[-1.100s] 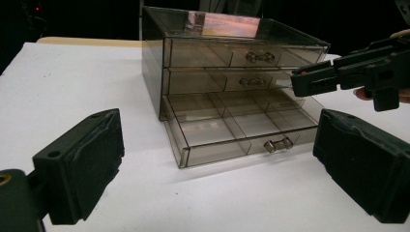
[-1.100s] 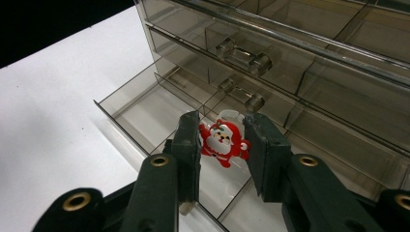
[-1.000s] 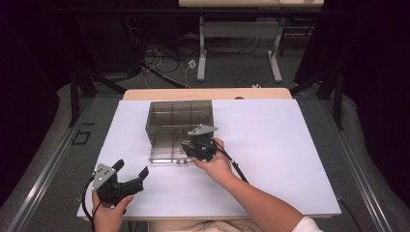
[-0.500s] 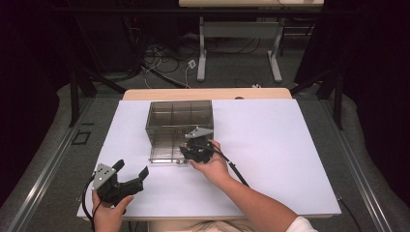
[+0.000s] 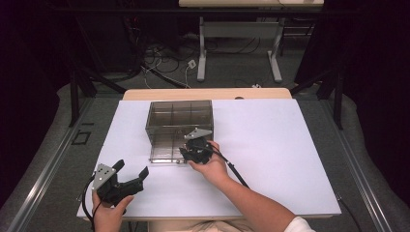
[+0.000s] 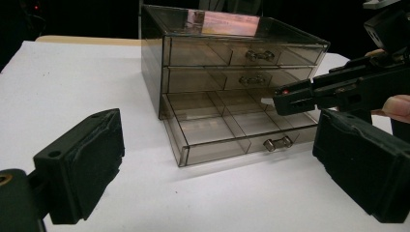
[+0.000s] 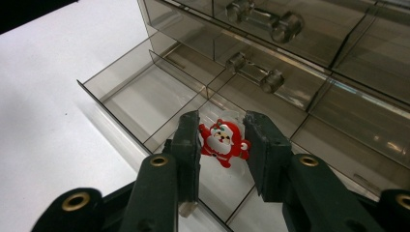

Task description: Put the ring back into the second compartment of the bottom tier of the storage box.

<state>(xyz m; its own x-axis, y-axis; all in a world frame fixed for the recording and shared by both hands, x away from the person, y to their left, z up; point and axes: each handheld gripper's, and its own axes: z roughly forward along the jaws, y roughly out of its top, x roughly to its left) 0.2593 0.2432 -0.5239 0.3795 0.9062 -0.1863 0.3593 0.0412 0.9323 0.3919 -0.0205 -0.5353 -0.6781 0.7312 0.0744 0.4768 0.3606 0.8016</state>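
A smoked clear drawer unit (image 5: 179, 125) stands on the white table, its bottom drawer (image 6: 227, 130) pulled out. That drawer is split into compartments (image 7: 145, 96). My right gripper (image 7: 222, 123) hangs just above a compartment on the drawer's right side, shut on a small red and white Santa figure (image 7: 223, 141). From above, the right gripper (image 5: 196, 152) sits at the drawer's front right corner. My left gripper (image 5: 131, 168) rests near the table's front left, open, with nothing between its jaws (image 6: 215, 125).
The two upper drawers (image 6: 241, 58) are closed, each with a small metal handle. The white table (image 5: 290, 145) has bare room to the right of the unit. Desk legs and cables lie on the floor beyond the far edge.
The right gripper has edged slightly toward the near side over the open drawer, still holding the Santa. The left gripper has stayed put.
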